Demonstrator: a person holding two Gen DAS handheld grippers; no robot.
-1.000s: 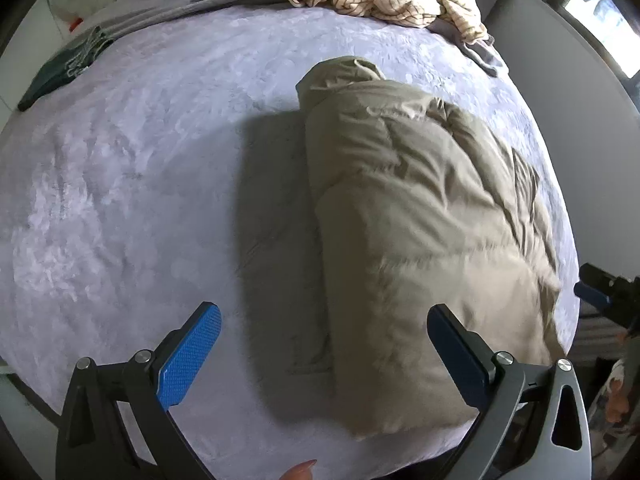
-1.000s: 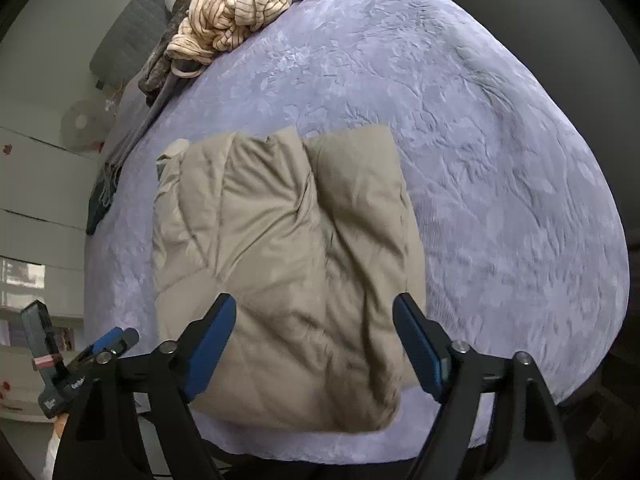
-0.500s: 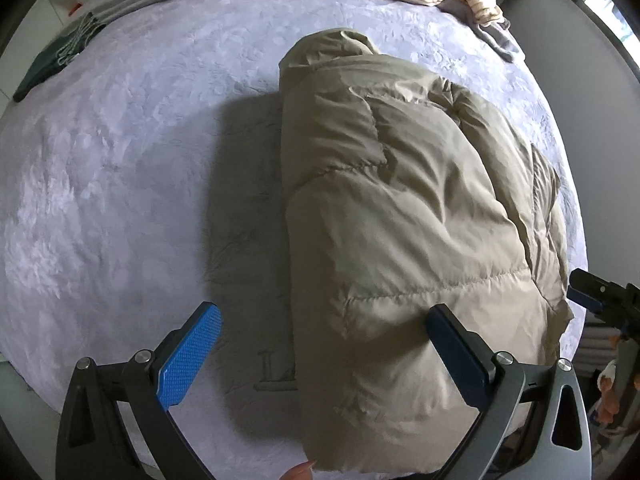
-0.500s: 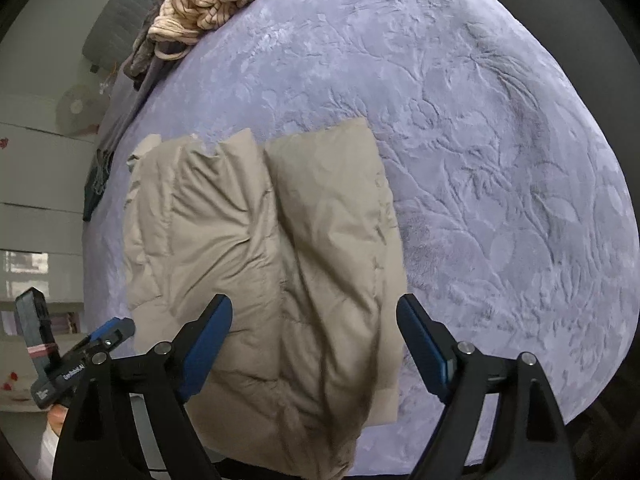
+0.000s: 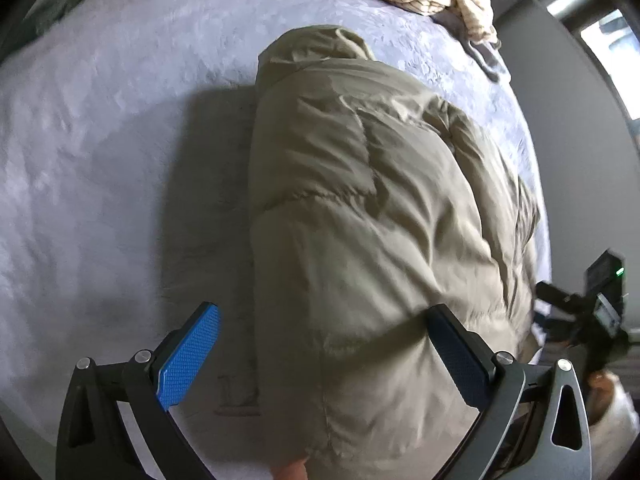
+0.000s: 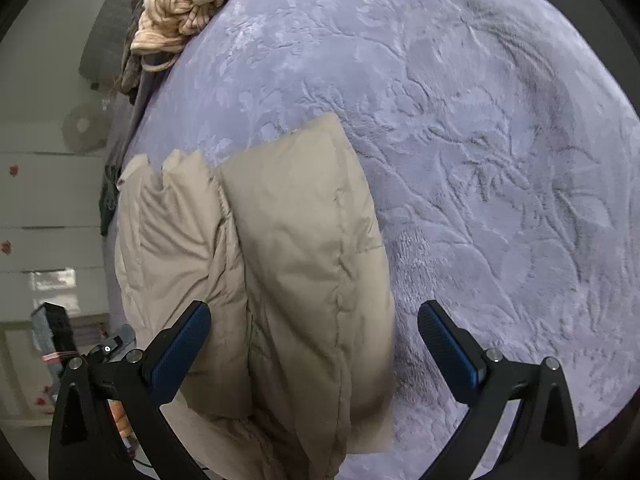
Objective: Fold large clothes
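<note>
Jacket (image 5: 380, 220): beige, padded, lying folded into a long thick bundle on the bed (image 5: 100, 140), near the bed's close edge. From the right wrist view the jacket (image 6: 280, 260) shows two layers side by side with a seam between them, so I judge the lengthwise fold is done and a crosswise fold remains.

Left gripper (image 5: 320, 364): fingers spread wide, nothing between the pads. It straddles the jacket's left edge, one pad over bare bed, the other over the padding. I read this as lining up to take that edge.

Right gripper (image 6: 316, 356): fingers likewise apart and empty, hovering over the jacket's near end, its right finger beyond the jacket over the bed.

Pile of striped clothes (image 6: 184, 4) sits at the far end of the bed, well apart from the jacket.

Hard to tell: the jacket's near end is cut off by both frames; sleeves are tucked out of sight; whether either pad touches fabric, I cannot say.
</note>
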